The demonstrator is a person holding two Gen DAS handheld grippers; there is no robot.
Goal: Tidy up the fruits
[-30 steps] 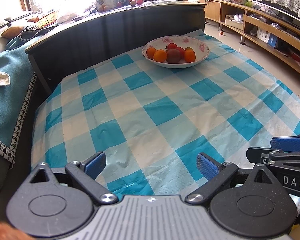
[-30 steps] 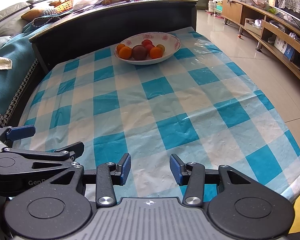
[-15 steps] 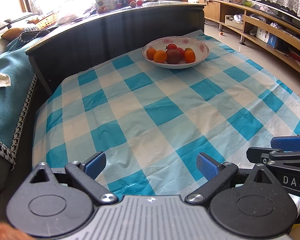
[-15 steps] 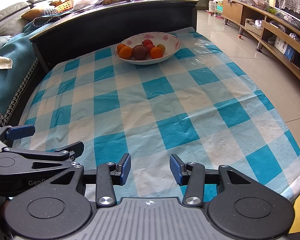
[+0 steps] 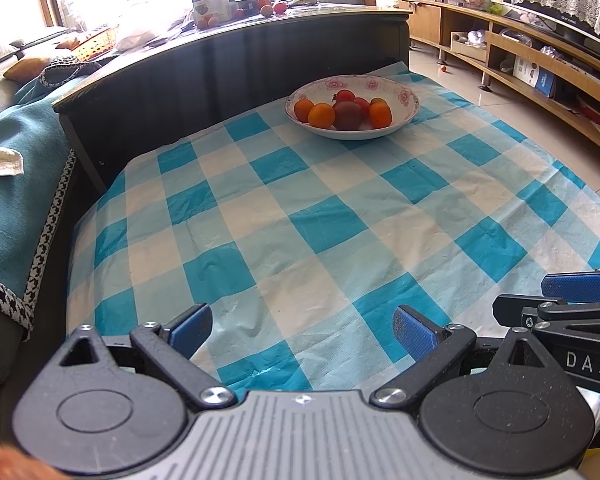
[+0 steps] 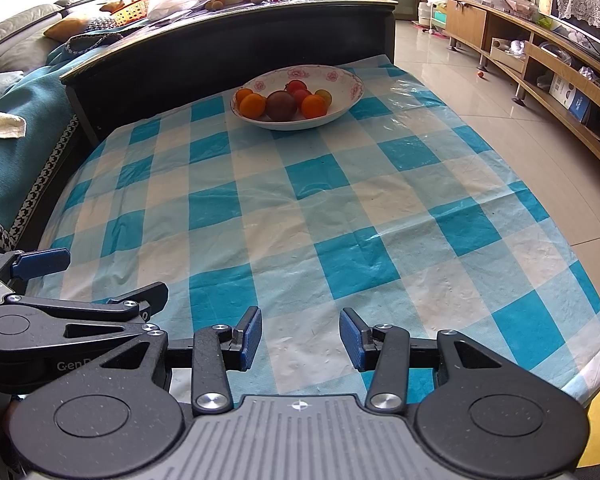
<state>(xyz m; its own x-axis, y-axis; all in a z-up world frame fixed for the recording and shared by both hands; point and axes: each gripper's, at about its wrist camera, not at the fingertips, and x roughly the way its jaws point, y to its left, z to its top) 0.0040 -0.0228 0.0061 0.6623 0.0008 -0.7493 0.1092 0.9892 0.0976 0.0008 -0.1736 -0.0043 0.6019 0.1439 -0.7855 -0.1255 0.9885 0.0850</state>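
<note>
A low table under a blue-and-white checked plastic tablecloth (image 5: 312, 224) fills both views, backed along its far edge by a dark wooden headboard-like panel (image 5: 228, 68). Near the far edge, towards the far right corner, sits a white ceramic bowl with pink flowers on its rim (image 5: 404, 98). It holds all the fruit on this cloth: small orange round fruits (image 5: 321, 115), a dark purplish-brown round fruit (image 5: 348, 115), a red one and a yellowish one behind.

The left gripper (image 5: 302, 326) hangs at the near edge with its blue-padded jaws spread wide and nothing between them. The right gripper (image 6: 300, 334) hangs just beside it at the near edge, jaws parted more narrowly, also empty. Both are well apart from the bowl.

Risks, as I judge them:
- The cloth is thin, wrinkled and glossy, so a gripper dragging across it could bunch it and pull the bowl along.
- The bowl is shallow; a knock on its rim could tip it or roll fruit off the far right corner onto the tiled floor.
- The fruits touch one another, so closing on one may nudge its neighbours out.
- They are small and smooth, and could slip out or bruise under a hard squeeze.
</note>
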